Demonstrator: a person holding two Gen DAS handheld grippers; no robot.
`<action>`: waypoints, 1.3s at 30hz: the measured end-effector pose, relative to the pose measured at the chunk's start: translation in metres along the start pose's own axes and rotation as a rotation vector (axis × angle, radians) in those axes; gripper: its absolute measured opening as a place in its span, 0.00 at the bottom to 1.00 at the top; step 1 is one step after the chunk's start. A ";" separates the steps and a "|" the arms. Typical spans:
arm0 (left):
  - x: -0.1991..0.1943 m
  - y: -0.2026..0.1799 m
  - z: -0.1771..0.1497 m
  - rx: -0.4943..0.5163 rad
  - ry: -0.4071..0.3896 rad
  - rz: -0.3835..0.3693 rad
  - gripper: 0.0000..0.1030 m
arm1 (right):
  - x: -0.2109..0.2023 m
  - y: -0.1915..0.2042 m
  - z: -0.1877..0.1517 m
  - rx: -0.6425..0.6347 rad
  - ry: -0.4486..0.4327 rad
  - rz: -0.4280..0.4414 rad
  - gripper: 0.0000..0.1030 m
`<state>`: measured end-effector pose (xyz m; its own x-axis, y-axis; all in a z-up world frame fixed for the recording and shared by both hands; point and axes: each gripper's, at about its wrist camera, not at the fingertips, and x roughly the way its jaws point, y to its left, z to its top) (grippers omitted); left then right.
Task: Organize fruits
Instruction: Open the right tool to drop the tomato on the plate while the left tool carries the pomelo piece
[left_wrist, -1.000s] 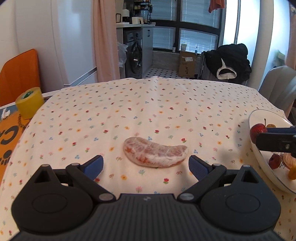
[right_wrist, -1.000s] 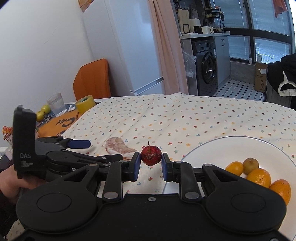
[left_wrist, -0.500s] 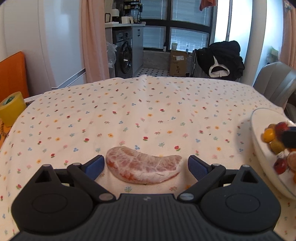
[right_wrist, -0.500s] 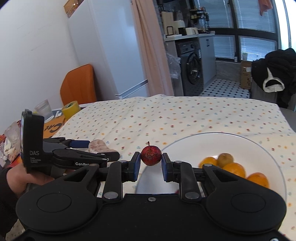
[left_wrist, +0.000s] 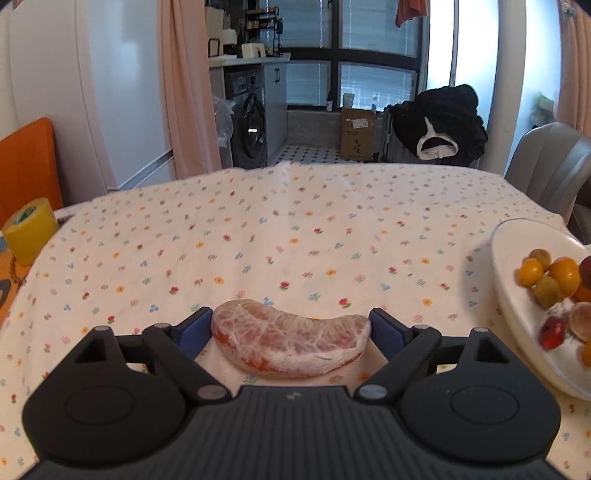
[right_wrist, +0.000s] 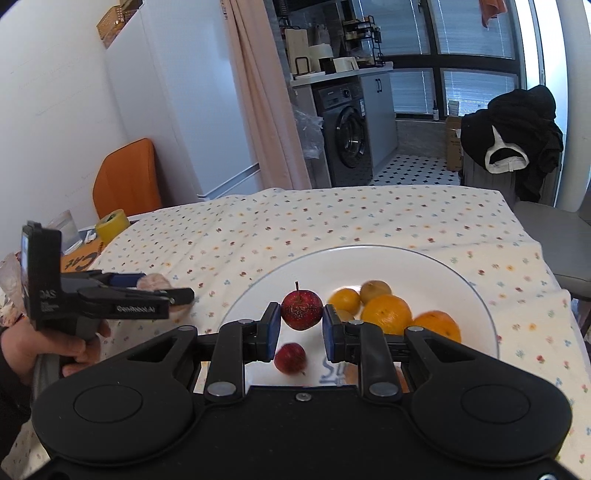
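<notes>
Your left gripper (left_wrist: 291, 328) has advanced: pomelo segment (left_wrist: 291, 345) now lies between its wide-open fingers on the cloth (left_wrist: 295, 229), long axis crosswise, tips curling away. Your right gripper (right_wrist: 298, 326), clamped on the small red apple (right_wrist: 301, 309), stem up, has moved over the plate (right_wrist: 388, 262).

Glossy white ceramic plate (right_wrist: 476, 291); matt floral cotton tablecloth (left_wrist: 295, 221); pomelo segment (left_wrist: 291, 345) with dull, veined membrane.
</notes>
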<state>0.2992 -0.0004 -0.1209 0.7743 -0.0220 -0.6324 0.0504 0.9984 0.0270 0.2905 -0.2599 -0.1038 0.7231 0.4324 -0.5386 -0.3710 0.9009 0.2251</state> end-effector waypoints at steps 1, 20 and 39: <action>-0.004 -0.002 0.001 0.004 -0.007 -0.005 0.86 | -0.002 -0.002 -0.001 0.000 -0.002 -0.003 0.22; -0.056 -0.057 0.017 0.024 -0.099 -0.096 0.86 | -0.047 -0.044 -0.026 0.055 -0.017 -0.067 0.22; -0.059 -0.097 0.017 0.043 -0.091 -0.190 0.87 | -0.060 -0.063 -0.030 0.115 -0.039 -0.087 0.29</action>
<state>0.2598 -0.0964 -0.0730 0.8020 -0.2163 -0.5568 0.2266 0.9726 -0.0514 0.2526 -0.3437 -0.1100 0.7726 0.3514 -0.5287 -0.2385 0.9325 0.2713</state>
